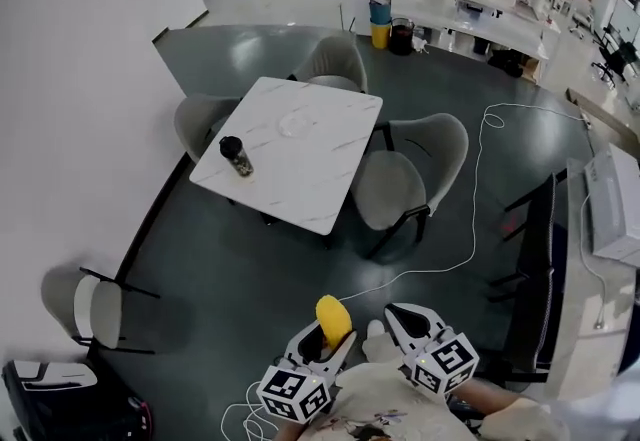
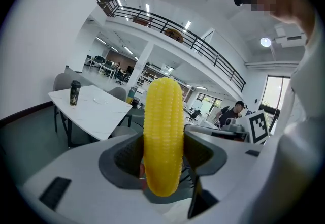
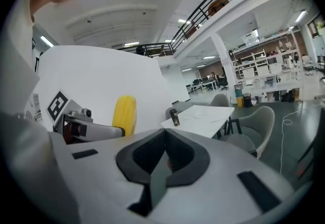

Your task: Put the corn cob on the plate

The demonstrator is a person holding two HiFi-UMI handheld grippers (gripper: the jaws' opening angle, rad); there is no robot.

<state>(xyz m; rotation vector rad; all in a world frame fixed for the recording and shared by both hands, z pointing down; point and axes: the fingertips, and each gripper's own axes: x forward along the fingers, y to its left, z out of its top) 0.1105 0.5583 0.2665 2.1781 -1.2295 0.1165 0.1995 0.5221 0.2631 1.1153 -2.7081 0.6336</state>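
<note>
A yellow corn cob (image 1: 333, 319) stands upright in my left gripper (image 1: 327, 337), which is shut on it low in the head view, well short of the table. In the left gripper view the corn cob (image 2: 162, 131) fills the gap between the jaws of that gripper (image 2: 162, 156). A clear plate (image 1: 293, 124) lies on the white marble table (image 1: 310, 174), far ahead; the plate (image 2: 98, 100) looks faint from the left gripper. My right gripper (image 1: 393, 315) is beside the left one, shut and empty (image 3: 165, 153). From it I see the corn cob (image 3: 124, 114) to the left.
A dark lidded cup (image 1: 236, 156) stands at the table's left edge. Grey chairs (image 1: 405, 179) surround the table. A white cable (image 1: 470, 229) runs across the dark floor. A black desk edge (image 1: 540, 259) is at the right, a bag (image 1: 60, 399) at the lower left.
</note>
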